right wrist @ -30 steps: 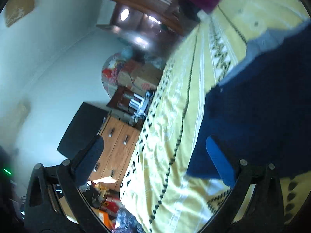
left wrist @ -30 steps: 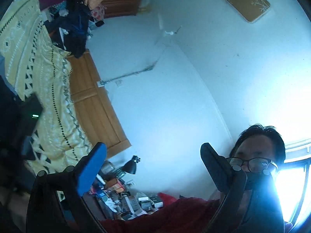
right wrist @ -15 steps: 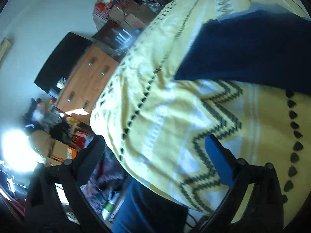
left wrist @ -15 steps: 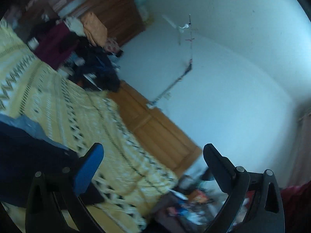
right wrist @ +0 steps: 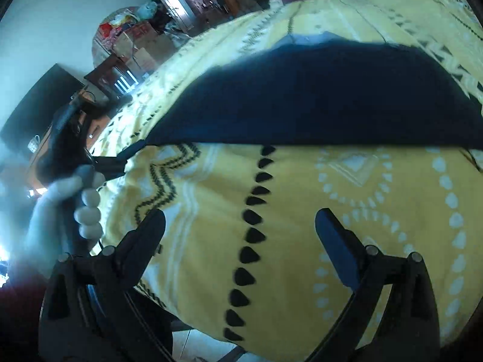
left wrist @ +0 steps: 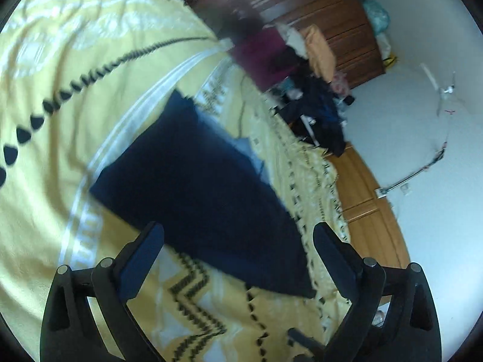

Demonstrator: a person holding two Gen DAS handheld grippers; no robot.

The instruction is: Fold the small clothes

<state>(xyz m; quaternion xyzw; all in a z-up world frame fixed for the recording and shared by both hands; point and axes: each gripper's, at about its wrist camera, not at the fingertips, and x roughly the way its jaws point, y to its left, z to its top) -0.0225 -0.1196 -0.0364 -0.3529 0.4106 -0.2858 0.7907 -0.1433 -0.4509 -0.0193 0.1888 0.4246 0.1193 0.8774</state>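
**The blue cloth lies just ahead of the left tongs**

Left wrist view: The left gripper [left wrist: 238, 241] has its two fingers wide apart and holds nothing. A dark blue cloth [left wrist: 199, 187] lies flat on the yellow bedspread [left wrist: 54, 96]. The cloth sits right in front of the fingers. Its near edge looks to pass between the two tips. The long way of the cloth runs from far left down to near right, toward the bed's edge. A pile of other clothes [left wrist: 314, 108] sits far off at the end of the bed.

Right wrist view: The right gripper [right wrist: 241, 226] is also wide apart and empty. Here the dark blue cloth [right wrist: 317, 99] lies farther ahead, with a stretch of bare yellow bedspread [right wrist: 302, 211] between it and the tips. Its long way runs across the view, left to right. The person's hand [right wrist: 75, 205] shows at the left, holding the other tool near the cloth's left corner.

I think the left gripper is nearer, so it can take an edge first.
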